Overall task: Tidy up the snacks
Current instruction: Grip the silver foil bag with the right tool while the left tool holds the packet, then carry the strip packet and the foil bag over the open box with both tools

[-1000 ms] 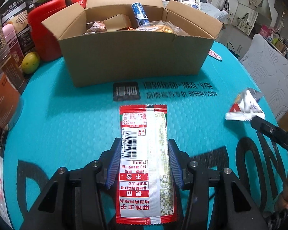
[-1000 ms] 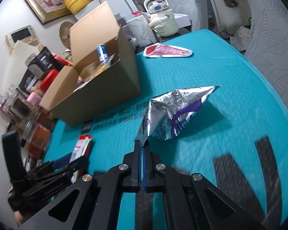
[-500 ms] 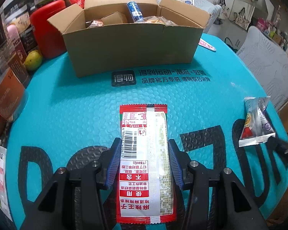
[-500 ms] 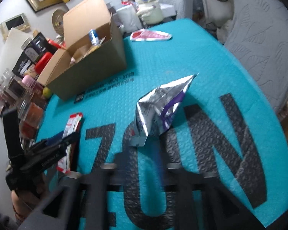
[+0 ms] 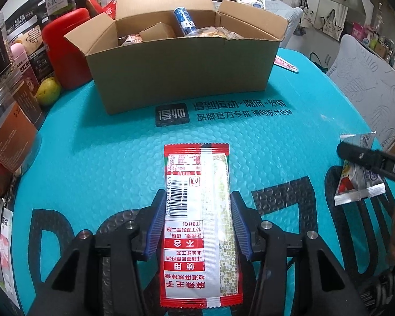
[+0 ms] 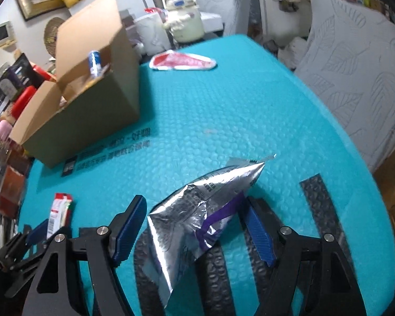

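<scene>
Three snack packets out on the teal desk [image 6: 223, 110], one open cardboard box [image 5: 181, 76] behind them.

My left tongs [image 5: 196, 226] pinched the red-and-white packet [image 5: 197, 210] by its long edges. My right tongs [image 6: 194, 233] were opening, the crumpled silver packet [image 6: 197, 221] lying loose between their blue pads. A third red packet [image 6: 183, 62] lay beside the box.

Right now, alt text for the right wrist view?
The right gripper is opening around a crinkled silver foil snack packet lying on the teal bubble-textured mat. An open brown cardboard box of snacks stands behind to the left.
</scene>
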The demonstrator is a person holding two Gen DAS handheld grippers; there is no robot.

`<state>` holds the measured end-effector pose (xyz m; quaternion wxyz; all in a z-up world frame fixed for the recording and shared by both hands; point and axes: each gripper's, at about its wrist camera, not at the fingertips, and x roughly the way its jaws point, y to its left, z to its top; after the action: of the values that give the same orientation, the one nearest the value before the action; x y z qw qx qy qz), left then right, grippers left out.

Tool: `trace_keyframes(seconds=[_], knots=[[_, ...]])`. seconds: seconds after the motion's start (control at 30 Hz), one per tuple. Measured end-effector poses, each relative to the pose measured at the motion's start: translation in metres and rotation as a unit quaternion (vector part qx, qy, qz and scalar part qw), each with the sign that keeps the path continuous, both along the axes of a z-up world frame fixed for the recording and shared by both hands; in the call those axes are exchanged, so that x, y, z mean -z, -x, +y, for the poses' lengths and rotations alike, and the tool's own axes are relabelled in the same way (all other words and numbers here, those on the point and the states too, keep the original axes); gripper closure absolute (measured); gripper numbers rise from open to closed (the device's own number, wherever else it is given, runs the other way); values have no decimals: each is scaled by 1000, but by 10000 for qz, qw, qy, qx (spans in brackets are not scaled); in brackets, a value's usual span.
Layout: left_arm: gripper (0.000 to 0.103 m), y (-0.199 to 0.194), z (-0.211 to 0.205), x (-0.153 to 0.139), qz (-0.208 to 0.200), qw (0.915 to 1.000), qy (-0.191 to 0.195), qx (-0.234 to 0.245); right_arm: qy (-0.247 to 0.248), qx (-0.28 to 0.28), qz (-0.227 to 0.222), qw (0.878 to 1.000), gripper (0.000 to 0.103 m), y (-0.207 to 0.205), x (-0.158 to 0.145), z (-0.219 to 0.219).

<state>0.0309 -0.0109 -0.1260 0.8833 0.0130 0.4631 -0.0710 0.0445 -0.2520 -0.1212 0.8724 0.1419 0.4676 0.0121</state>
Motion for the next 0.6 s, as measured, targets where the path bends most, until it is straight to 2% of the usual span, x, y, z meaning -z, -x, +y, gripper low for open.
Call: trace_keyframes(seconds=[0.07, 0.17, 0.4, 0.6], knots=[[55, -1, 0, 0, -4, 10000, -12, 8, 81, -163, -133, 9997, 44, 4, 0, 4], [55, -1, -1, 1, -16, 10000, -29, 30, -57, -416, -151, 9990, 55, 12, -1, 9], [56, -1, 4, -1, 86, 9998, 191, 20, -259, -1171, -142, 9927, 61, 27, -5, 37], [56, 5, 9, -3, 130, 9995, 292, 17, -435, -1479, -194, 9879, 61, 34, -8, 54]])
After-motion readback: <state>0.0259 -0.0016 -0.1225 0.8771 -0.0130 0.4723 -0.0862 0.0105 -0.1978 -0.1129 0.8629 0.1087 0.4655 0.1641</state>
